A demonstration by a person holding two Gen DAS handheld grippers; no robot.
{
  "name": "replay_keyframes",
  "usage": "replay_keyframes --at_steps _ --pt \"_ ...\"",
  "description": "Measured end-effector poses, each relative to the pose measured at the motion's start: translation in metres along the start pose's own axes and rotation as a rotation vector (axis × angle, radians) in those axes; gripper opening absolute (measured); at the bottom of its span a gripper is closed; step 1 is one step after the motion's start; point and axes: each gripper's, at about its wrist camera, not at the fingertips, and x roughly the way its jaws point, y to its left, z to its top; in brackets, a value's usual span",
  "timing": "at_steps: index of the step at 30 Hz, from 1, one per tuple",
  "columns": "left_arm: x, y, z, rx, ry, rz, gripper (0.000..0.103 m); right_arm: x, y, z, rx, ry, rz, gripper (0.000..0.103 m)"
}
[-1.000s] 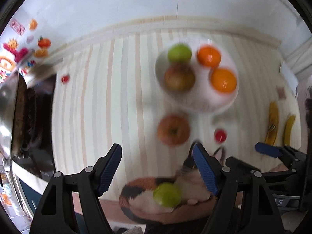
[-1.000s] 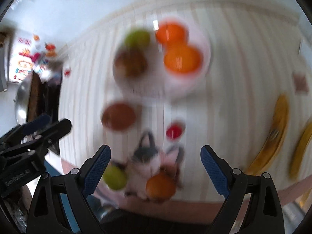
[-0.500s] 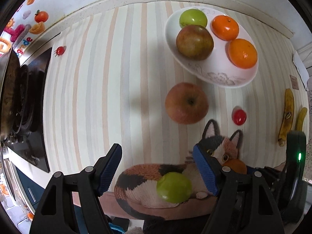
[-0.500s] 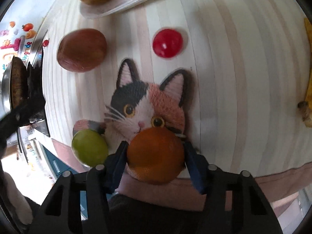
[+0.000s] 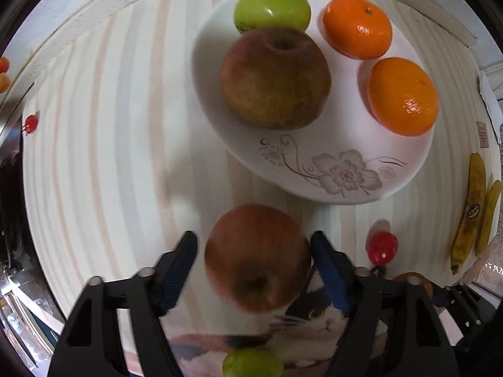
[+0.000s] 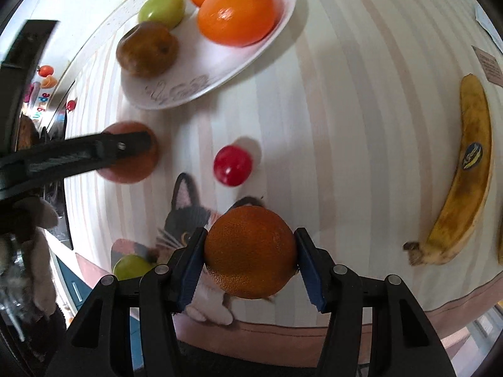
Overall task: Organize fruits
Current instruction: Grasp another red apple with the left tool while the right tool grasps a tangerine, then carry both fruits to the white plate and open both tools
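Nearest, low in the right wrist view: clamps an orange (image 6: 250, 251) in the right gripper (image 6: 250, 235), both pads tight against its sides, jaws having just closed on it. Sits over the near edge of the cat mat (image 6: 188, 220); lifted or not, cannot tell.

Just left of that, on the same mat: a green fruit (image 5: 253, 363), untouched.

A little farther, at the mat's far edge: straddles the apple (image 5: 257, 260) with the left gripper (image 5: 252, 238), about half open, jaws having just been closing with the apple between them. Meets the fruit with the right pad, shows a thin gap at the left one, so probably not gripped yet. Rests on the desk (image 5: 94, 157).

Right of the apple: a small red fruit (image 5: 381, 247), loose on the desk. Far right: two bananas (image 5: 470, 216), also loose.

Farthest: the plate (image 5: 330, 172), already carrying a brown apple (image 5: 275, 78), a green apple (image 5: 272, 6) and two tangerines (image 5: 402, 95), with bare room on its near side.

By this layout, roughly halfway: four fruits plated, two being picked up, and the green fruit, red fruit and bananas left to collect.
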Motion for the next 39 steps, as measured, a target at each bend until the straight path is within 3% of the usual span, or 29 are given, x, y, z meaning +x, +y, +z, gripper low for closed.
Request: replay_keyframes --at_steps 7,15,23,29,35,39 --pt "-0.005 0.000 -0.028 -0.006 -0.007 0.018 0.065 0.003 -0.002 0.002 -0.012 0.010 0.000 0.059" --pt "0.006 0.001 -0.076 -0.003 0.064 0.019 0.065 0.012 0.001 -0.005 -0.056 0.031 -0.022 0.059" --pt "-0.001 0.001 -0.079 -0.043 0.012 0.006 0.065 0.016 0.004 -0.006 -0.079 0.042 -0.035 0.059" --pt "-0.051 -0.017 -0.073 -0.030 -0.081 -0.027 0.065 0.003 0.008 0.001 -0.054 0.008 0.016 0.058" --pt "-0.105 -0.014 -0.049 -0.052 -0.201 -0.067 0.065 -0.048 -0.004 0.036 -0.012 -0.107 0.050 0.058" --pt "-0.113 -0.008 -0.028 -0.076 -0.220 -0.086 0.065 -0.082 -0.003 0.077 -0.001 -0.200 0.056 0.058"
